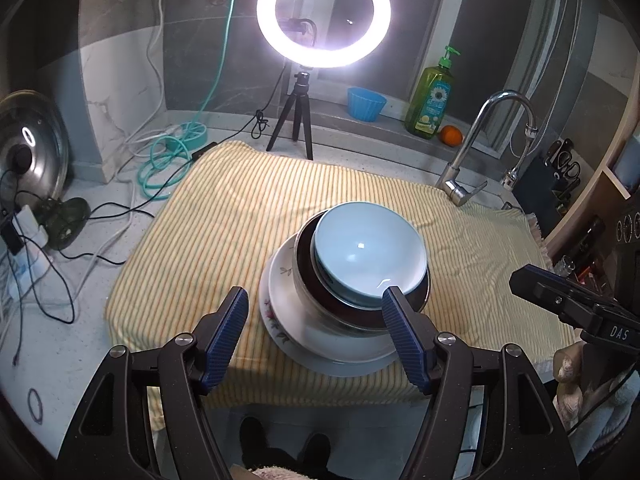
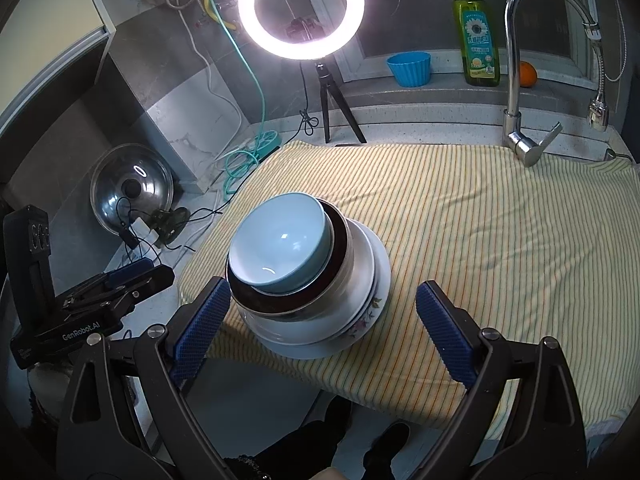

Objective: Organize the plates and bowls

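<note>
A light blue bowl [image 1: 368, 252] sits slightly tilted inside a dark brown bowl [image 1: 306, 248], which rests on stacked white floral plates [image 1: 280, 308] on a yellow striped towel [image 1: 224, 216]. My left gripper [image 1: 315, 296] hovers open just in front of the stack; its pads press on nothing. In the right wrist view the blue bowl [image 2: 280, 240], brown bowl [image 2: 340, 236] and plates [image 2: 376, 276] lie between and beyond my right gripper [image 2: 323, 285], open wide and apart from them. Each gripper shows in the other's view: the right one [image 1: 560, 300] and the left one [image 2: 132, 276].
A lit ring light [image 1: 324, 12] on a tripod stands behind the towel. A faucet [image 1: 480, 148], green soap bottle [image 1: 430, 96], blue cup [image 1: 366, 104] and orange [image 1: 451, 135] are at the back right. A pot lid [image 1: 30, 148] and cables lie left. The counter edge is near.
</note>
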{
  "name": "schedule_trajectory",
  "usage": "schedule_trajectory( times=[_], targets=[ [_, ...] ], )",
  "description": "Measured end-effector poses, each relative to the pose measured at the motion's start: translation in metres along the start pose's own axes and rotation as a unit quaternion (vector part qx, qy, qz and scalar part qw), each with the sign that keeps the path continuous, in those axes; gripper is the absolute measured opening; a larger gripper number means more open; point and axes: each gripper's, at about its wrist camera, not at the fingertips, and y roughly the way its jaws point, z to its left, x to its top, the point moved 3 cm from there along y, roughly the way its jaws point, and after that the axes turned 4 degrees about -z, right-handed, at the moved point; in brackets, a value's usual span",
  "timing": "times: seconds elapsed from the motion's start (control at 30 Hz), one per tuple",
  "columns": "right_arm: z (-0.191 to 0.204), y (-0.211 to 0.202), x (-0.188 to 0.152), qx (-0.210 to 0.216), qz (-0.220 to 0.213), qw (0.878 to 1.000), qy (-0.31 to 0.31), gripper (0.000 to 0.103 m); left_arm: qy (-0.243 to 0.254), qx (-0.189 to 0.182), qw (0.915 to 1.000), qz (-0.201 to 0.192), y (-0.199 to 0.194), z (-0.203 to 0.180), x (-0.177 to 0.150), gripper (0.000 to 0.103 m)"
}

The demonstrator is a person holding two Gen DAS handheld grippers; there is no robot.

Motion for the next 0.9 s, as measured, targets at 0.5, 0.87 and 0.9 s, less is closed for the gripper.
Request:
schedule_trajectory(
  times=[0.5,0.87,0.9],
  targets=[
    [0.0027,0.003,-0.0048,0.001,0.002,1.0,0.002,0.096,-0.007,0.0,0.9999,0.009,-0.0014,0.0024,-0.0012,0.069],
    [0.0006,0.0066,-0.0052,0.0,0.003,1.0,-0.001,0.096,-0.006,0.005,1.0,0.0,-0.0016,0.0051,0.0023,0.069],
    [0.0006,0.0066,-0.0052,0.0,0.003,1.0,-0.001,0.096,-0.006,0.006,1.0,0.0,-0.0008,0.0057,0.0024,0.069]
  ],
)
